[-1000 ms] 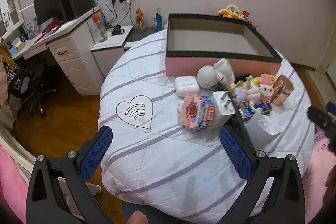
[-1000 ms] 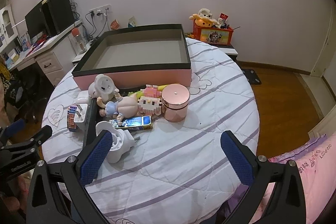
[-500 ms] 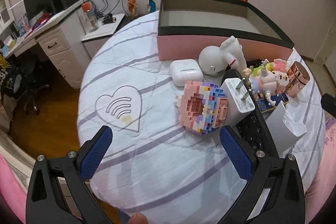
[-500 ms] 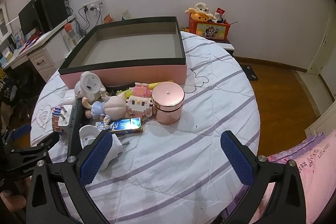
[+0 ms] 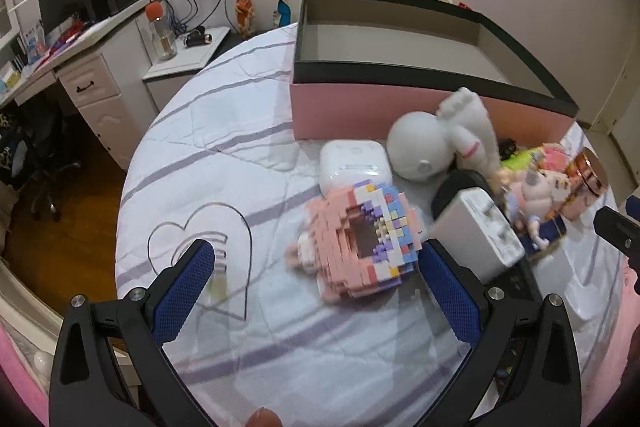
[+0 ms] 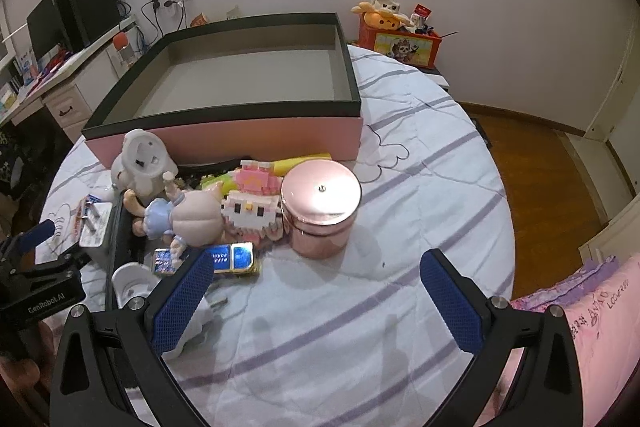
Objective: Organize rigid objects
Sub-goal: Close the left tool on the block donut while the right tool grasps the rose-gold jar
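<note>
A pile of small objects lies on the round cloth-covered table in front of an empty pink box with a black rim (image 5: 420, 103) (image 6: 248, 131). In the left wrist view my left gripper (image 5: 316, 271) is open, its fingers either side of a pink brick-built toy (image 5: 356, 247). Behind the toy sit a white earbud case (image 5: 354, 163), a white charger plug (image 5: 480, 239) and a white round figure (image 5: 424, 143). My right gripper (image 6: 316, 279) is open just short of a rose-gold round tin (image 6: 320, 211). Left of the tin lie a brick-built cat (image 6: 252, 203), a doll (image 6: 180, 215) and a blue lighter (image 6: 228, 259).
A desk with monitor and drawers (image 5: 80, 67) stands left of the table, with a nightstand (image 5: 188, 55) beside it. An orange toy box (image 6: 400, 39) sits behind the table. Wooden floor (image 6: 540, 179) lies to the right and a pink cloth (image 6: 592, 327) at the lower right.
Both grippers have moved forward and closer to the pile. The pink brick toy now lies between my left fingers, and the rose-gold tin is nearer my right gripper. Nothing was picked up.
</note>
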`<action>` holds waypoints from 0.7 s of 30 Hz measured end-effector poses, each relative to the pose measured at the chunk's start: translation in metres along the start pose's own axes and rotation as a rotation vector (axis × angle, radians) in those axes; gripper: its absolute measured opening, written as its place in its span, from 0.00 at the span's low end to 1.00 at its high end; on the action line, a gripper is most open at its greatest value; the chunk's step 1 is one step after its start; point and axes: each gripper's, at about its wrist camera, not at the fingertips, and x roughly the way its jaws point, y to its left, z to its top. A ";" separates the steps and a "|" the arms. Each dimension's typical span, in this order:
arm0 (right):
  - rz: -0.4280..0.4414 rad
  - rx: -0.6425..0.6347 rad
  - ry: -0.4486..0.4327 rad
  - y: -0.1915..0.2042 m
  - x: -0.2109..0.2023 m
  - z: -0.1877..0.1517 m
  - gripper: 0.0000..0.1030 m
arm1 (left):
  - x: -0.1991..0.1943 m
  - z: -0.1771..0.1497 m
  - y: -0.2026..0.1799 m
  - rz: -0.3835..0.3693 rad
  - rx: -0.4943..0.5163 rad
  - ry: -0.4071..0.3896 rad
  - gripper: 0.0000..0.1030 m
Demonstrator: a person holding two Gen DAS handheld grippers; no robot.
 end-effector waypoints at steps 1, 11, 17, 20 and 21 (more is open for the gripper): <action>-0.001 -0.002 0.000 0.000 0.002 0.001 1.00 | 0.003 0.002 0.001 0.006 -0.001 -0.003 1.00; 0.011 0.024 0.002 -0.012 0.014 0.005 0.94 | 0.019 0.002 0.003 -0.013 -0.003 0.018 0.99; 0.023 0.014 0.003 -0.012 0.023 0.008 0.88 | 0.017 0.001 0.003 -0.031 0.002 0.011 0.92; 0.041 0.021 0.016 -0.015 0.029 0.009 0.73 | 0.014 0.000 0.001 -0.033 0.010 0.004 0.82; 0.050 0.025 0.020 -0.017 0.031 0.010 0.71 | 0.013 0.000 0.002 -0.037 0.010 0.002 0.76</action>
